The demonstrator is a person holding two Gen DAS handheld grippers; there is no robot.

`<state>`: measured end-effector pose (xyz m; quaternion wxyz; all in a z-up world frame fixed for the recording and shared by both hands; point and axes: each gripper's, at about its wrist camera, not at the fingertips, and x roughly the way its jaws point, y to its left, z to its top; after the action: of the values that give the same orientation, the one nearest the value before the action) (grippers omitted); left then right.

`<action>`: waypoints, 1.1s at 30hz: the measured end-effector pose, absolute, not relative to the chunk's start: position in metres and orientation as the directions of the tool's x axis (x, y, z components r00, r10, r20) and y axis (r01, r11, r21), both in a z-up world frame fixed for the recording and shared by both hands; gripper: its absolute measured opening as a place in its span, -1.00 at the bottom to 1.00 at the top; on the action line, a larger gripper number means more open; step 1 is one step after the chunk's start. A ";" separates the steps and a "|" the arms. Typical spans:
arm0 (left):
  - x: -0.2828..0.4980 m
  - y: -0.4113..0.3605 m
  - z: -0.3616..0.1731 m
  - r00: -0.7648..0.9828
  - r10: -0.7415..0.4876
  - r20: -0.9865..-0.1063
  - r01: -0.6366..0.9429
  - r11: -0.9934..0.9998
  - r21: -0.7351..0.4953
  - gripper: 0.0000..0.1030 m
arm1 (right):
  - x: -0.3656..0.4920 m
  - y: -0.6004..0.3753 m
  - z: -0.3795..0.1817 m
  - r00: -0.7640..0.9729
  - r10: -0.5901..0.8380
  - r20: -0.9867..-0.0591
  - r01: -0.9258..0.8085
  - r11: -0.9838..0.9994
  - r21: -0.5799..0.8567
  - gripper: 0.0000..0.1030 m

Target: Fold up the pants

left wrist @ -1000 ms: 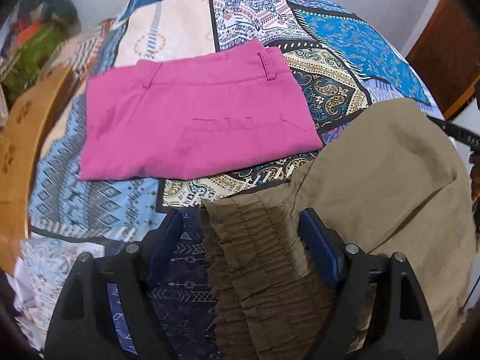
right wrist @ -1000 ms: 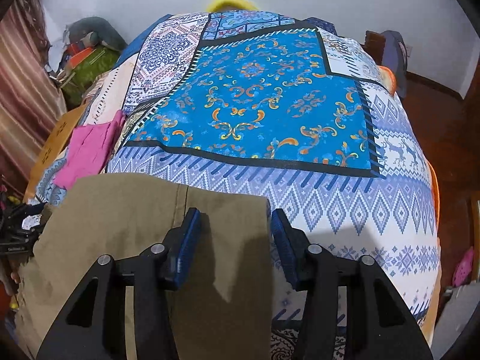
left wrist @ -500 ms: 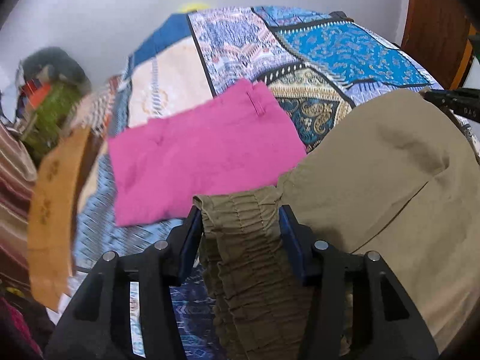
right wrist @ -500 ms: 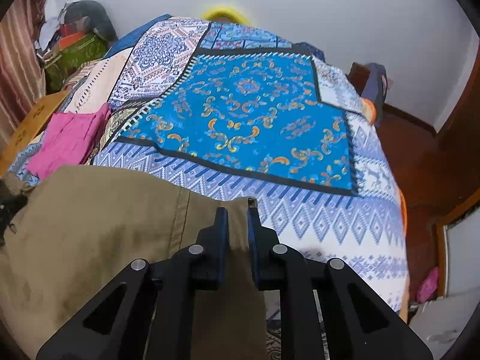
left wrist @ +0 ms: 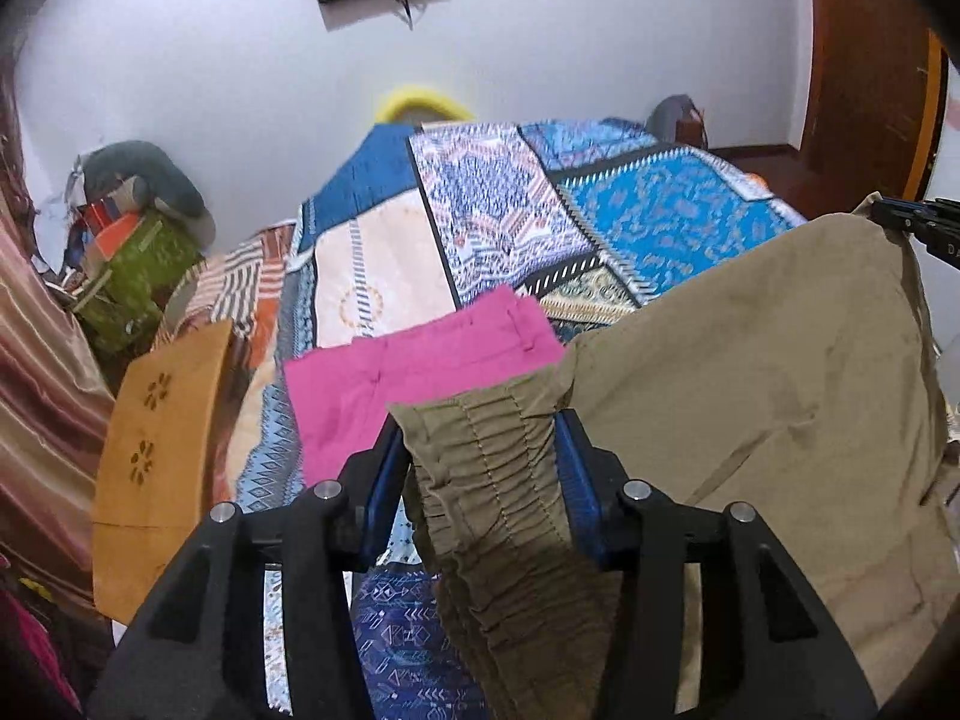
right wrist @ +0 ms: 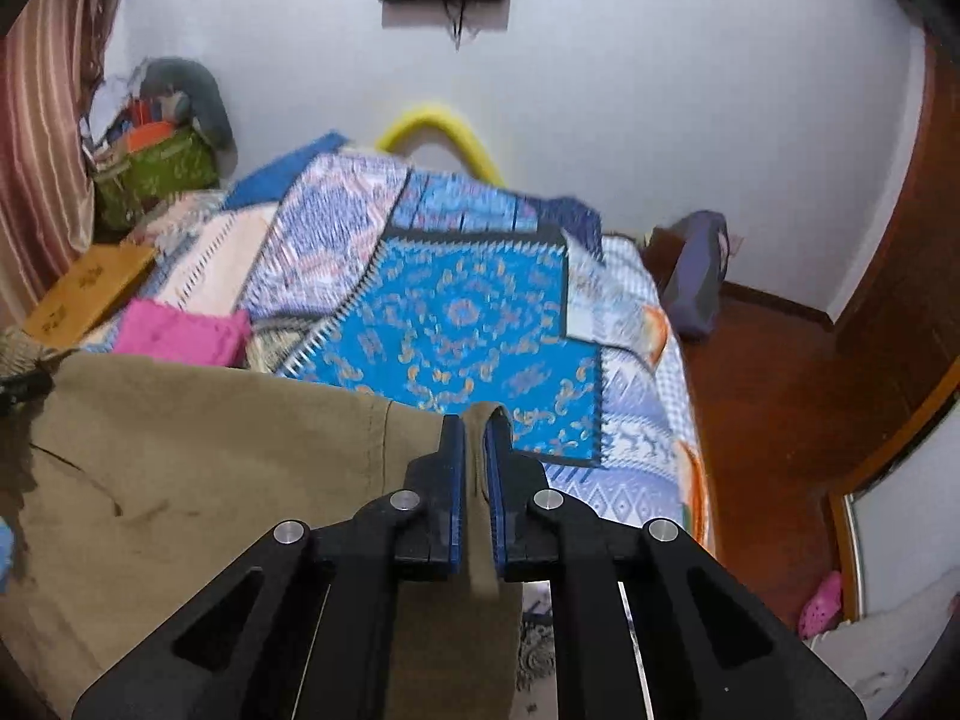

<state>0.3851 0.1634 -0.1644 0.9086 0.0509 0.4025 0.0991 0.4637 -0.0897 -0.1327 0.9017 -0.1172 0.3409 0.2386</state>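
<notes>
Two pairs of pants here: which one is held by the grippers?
The olive pants, gripped by left gripper and right gripper; the pink pants lie folded on the bed.

Left gripper [left wrist: 480, 468]: matte black angular frame, triangular cutouts at 5 and 7 o'clock, four round silver screw heads across the linkage, blue ribbed pads inside each finger [left wrist: 581, 498]. Right gripper [right wrist: 474, 480]: same build, black frame, four silver screws, blue ribbed pads, triangular cutouts low on both sides.
</notes>
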 end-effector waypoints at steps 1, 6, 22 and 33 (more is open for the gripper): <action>0.379 0.162 -0.159 0.663 0.218 -0.716 -0.139 0.976 0.168 -0.05 | 0.459 -0.092 -0.128 0.658 0.357 -0.663 -0.508 0.860 -0.041 -0.88; 0.349 0.154 -0.135 0.693 0.197 -0.693 -0.140 0.980 0.139 -0.05 | 0.422 -0.110 -0.102 0.676 0.404 -0.616 -0.506 0.862 0.010 -0.88; 0.246 0.135 -0.117 0.733 0.138 -0.666 -0.092 0.990 0.105 -0.05 | 0.312 -0.154 -0.087 0.666 0.480 -0.572 -0.516 0.849 0.111 -0.91; 0.194 0.102 -0.151 0.724 0.139 -0.676 -0.008 0.981 0.194 -0.07 | 0.273 -0.179 -0.123 0.611 0.477 -0.632 -0.495 0.853 0.165 -0.91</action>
<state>0.1935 0.1024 -0.1512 0.9242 0.0890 0.3693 0.0397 0.2734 -0.1789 -0.1229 0.8975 -0.0130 0.3479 0.2708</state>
